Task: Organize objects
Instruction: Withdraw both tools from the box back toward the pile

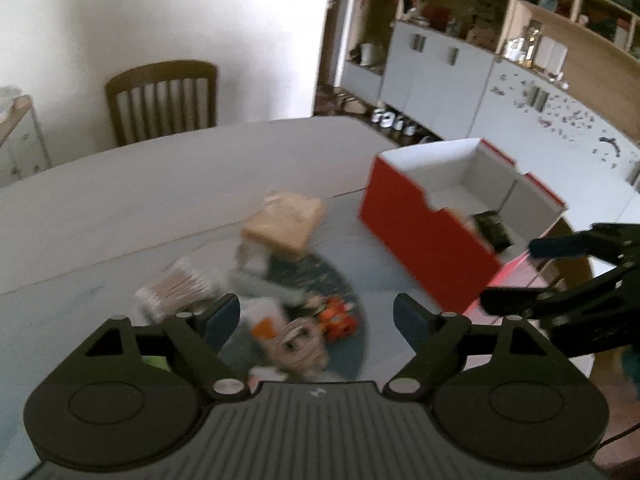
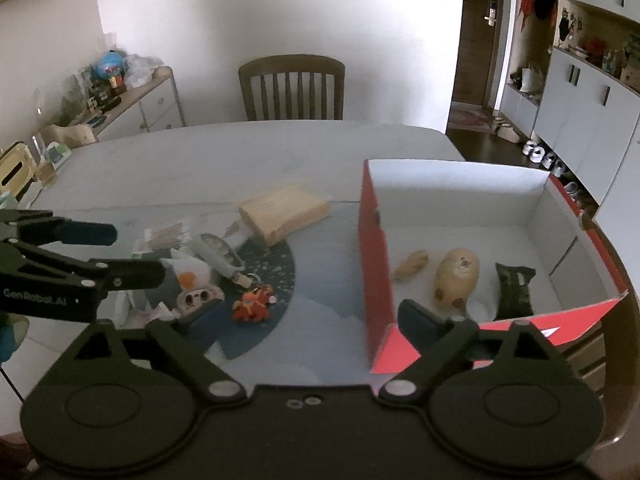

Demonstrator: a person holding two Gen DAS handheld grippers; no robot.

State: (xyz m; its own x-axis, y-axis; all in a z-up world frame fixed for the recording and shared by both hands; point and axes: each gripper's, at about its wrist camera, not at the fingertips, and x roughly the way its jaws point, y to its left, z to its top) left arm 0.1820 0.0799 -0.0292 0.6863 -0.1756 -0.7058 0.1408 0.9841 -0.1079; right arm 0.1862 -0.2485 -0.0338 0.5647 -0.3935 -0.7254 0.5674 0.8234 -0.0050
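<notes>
- From the left wrist camera, the left gripper [image 1: 316, 314] is hovering over a pile of small things on the pale table [image 1: 160, 184], its fingers standing wide apart with nothing clamped between them.
- Under that gap a white and orange soft toy [image 1: 276, 324] is lying on a round dark mat [image 1: 340, 280], with a small orange figure [image 1: 338, 318] just beside it; the view is blurred, so finer detail is not showing.
- A clear pack of cotton swabs [image 1: 176, 288] is sitting to the left of the pile, and a tan wooden block [image 1: 286, 224] is lying behind it.
- The red box [image 1: 420, 232], white inside, is standing open to the right, with a dark packet [image 1: 490, 228] showing over its cut-down wall.
- The right gripper [image 1: 508, 276] is reaching in from the right edge, in front of the box's near corner, fingers spread.
- From the right wrist camera, the right gripper [image 2: 312, 316] is straddling the red box's [image 2: 374, 264] left wall, one finger over the mat side and one over the box side, spread wide and gripping nothing.
- Inside the box a tan potato-shaped plush [image 2: 456, 276] is lying between a small tan piece [image 2: 412, 264] and the dark packet [image 2: 514, 290].
- On the mat [image 2: 280, 276] outside, the orange figure [image 2: 252, 302], the soft toy [image 2: 192, 280], a grey tube [image 2: 218, 254], the swab pack [image 2: 164, 236] and the wooden block [image 2: 284, 212] are waiting.
- The left gripper [image 2: 136, 254] is coming in from the left above the swabs, fingers parted.
- A wooden chair [image 2: 292, 88] is standing at the table's [image 2: 240, 160] far side.
</notes>
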